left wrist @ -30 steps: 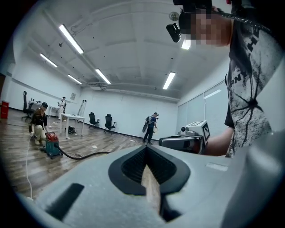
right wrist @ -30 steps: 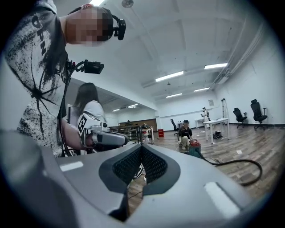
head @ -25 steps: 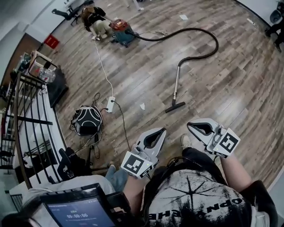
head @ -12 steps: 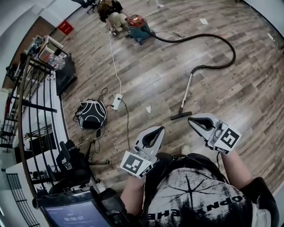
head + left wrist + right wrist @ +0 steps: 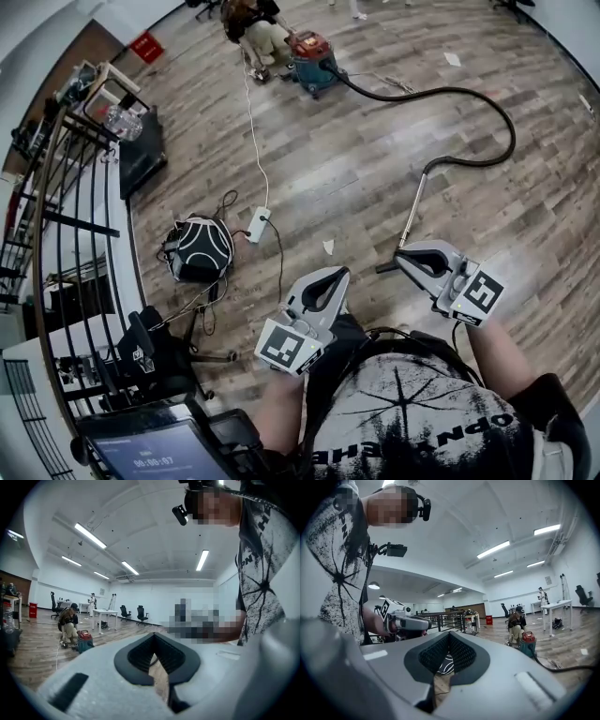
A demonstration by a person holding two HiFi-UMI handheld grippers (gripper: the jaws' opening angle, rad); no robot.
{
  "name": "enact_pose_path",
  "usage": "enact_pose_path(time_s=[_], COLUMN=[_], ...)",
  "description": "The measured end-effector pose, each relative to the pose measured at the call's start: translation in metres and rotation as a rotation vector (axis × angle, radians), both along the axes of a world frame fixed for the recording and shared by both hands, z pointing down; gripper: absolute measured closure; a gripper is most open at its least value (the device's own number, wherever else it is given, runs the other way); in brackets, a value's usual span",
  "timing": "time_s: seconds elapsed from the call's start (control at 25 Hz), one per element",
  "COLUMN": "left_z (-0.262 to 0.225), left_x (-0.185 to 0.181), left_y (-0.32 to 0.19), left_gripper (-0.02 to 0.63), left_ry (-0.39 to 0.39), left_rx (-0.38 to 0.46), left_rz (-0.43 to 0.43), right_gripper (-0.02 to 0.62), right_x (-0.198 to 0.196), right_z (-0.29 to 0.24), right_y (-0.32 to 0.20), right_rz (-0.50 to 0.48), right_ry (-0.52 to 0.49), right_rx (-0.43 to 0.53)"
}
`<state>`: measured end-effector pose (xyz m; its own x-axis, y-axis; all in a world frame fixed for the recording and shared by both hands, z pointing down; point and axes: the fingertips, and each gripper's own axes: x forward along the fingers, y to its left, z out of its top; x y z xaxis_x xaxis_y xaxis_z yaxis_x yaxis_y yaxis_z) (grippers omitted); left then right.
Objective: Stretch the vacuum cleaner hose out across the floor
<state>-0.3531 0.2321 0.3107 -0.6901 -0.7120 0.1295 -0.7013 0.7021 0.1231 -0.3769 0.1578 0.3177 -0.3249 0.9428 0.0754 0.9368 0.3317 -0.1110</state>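
Head view: backpack (image 5: pixel 199 249), power strip (image 5: pixel 260 225), hose (image 5: pixel 451 90)

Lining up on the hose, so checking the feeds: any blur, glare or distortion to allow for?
Head view: sharp, evenly lit, but fisheye bows the floor and hose. Left gripper view: dark round vignette, bright ceiling lights. Right gripper view: same vignette, background sharp.

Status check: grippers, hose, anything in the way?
Left gripper, right gripper shut, empty. Hose curved on floor, untouched. Paper scrap and power strip lie nearby.
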Motion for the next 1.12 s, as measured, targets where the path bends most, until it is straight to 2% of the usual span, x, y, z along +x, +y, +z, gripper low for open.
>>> enact_pose_path(time_s=[0.24,0.4,0.6,0.76,0.92,1.12], left_z=[-0.013,-0.015,0.004,0.005,0.014,0.027], left_x=[-0.066,-0.074,-0.098,-0.115,-0.137,-0.185], left_y=[0.074,0.091,0.133,0.143,0.138,0.127], left_gripper=[0.606,0.606,0.606,0.606,0.606,0.606], left_ry=[-0.023,-0.063,-0.009,-0.01,0.024,0.036], left_rx=[0.039,0.042,0.027,0.079,0.057,0.059], left_rz=[0.09,0.136,0.164,0.179,0.217,0.27], right_gripper=[0.591,0.591,0.591,0.591,0.591,0.591], right_x=[-0.073,-0.077,-0.102,-0.123,-0.143,-0.188], right_z=[-0.014,-0.007,0.002,0.007,0.013,0.027], right_y=[0.079,0.103,0.144,0.153,0.153,0.141], right_rz=[0.09,0.116,0.12,0.148,0.169,0.224], right_ry=[-0.012,-0.027,-0.016,0.007,0.023,0.027], right_rx=[-0.004,0.009,0.05,0.038,0.035,0.046])
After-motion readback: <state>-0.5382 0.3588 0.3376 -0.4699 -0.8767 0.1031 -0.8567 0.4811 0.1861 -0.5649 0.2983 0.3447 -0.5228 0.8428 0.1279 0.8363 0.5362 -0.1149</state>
